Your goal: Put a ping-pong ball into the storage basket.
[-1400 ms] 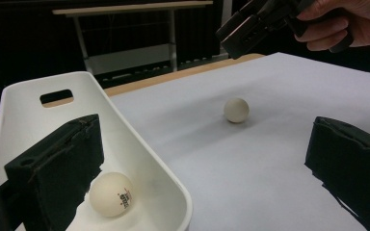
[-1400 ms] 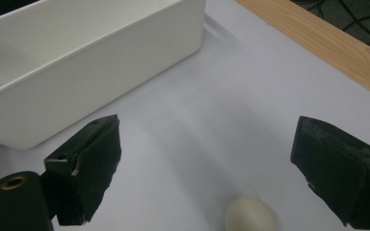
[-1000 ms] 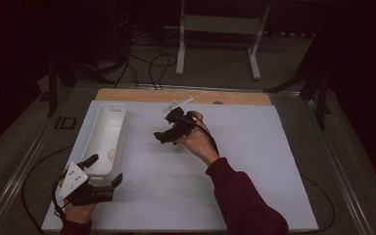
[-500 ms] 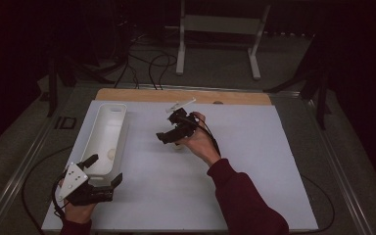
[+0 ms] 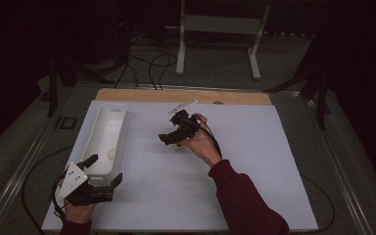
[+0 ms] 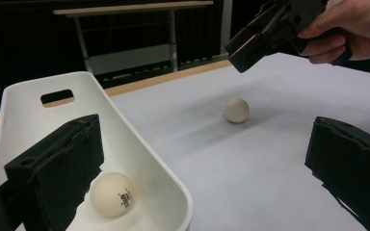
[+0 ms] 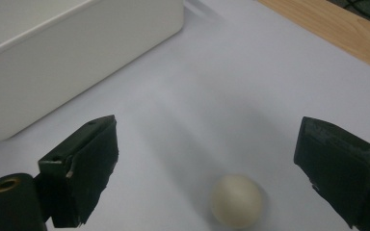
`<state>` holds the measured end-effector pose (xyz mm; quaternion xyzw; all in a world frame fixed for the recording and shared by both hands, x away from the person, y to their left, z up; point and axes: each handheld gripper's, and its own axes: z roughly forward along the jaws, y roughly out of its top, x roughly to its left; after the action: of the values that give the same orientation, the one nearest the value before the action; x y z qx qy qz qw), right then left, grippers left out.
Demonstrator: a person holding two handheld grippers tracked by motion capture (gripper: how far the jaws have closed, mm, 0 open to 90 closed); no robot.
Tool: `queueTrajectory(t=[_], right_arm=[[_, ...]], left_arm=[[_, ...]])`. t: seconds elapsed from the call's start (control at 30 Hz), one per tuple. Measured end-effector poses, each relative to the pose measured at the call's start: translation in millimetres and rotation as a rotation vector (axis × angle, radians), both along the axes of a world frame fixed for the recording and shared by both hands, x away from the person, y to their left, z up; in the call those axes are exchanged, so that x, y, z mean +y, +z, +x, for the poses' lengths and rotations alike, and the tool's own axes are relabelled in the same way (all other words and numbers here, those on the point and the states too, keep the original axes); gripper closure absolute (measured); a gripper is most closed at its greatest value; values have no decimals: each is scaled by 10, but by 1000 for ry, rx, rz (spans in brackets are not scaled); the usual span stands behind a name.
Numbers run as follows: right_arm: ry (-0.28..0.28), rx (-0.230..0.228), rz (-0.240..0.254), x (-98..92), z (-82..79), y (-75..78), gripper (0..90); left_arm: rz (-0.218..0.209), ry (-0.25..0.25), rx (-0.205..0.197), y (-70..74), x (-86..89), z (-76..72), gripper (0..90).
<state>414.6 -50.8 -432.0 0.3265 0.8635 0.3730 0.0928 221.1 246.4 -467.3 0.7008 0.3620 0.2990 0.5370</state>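
A white ping-pong ball [image 7: 236,199] lies on the white table sheet [image 5: 254,161], low between the wide-apart jaws of my right gripper [image 7: 207,159]. That gripper [image 5: 171,133] hovers open just above it at mid-table, held by a hand in a dark red sleeve. From the left gripper view the same ball [image 6: 236,110] sits under the right gripper [image 6: 270,33]. A second ball [image 6: 111,194] with a small logo rests in the white tray [image 6: 139,159]. My left gripper [image 5: 105,170] stands open at the tray's near end, its left jaw over the tray, holding nothing.
The long white tray [image 5: 122,127] runs along the sheet's left side, with a handle slot [image 6: 57,96] at its far end. A wooden strip [image 5: 186,95] borders the far edge. Cables and a white stand [image 5: 215,29] lie on the floor beyond.
My right gripper has shifted slightly nearer and lower over the ball on the table. The left gripper has stayed put.
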Motion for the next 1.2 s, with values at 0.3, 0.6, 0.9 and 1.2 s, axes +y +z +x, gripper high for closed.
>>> queueTrajectory(t=[0.3,0.6,0.9,1.2], right_arm=[[-7,8,-2,-51,14,-69,80],[-12,14,-1,-78,21,-111,80],[-14,23,-3,-94,28,-171,80],[-18,28,-7,-121,35,-207,80]], left_arm=[[1,0,-1,-1,-2,0,0],[0,1,-1,0,-1,0,0],[0,1,0,-1,-1,0,0],[0,1,0,-2,-4,2,0]])
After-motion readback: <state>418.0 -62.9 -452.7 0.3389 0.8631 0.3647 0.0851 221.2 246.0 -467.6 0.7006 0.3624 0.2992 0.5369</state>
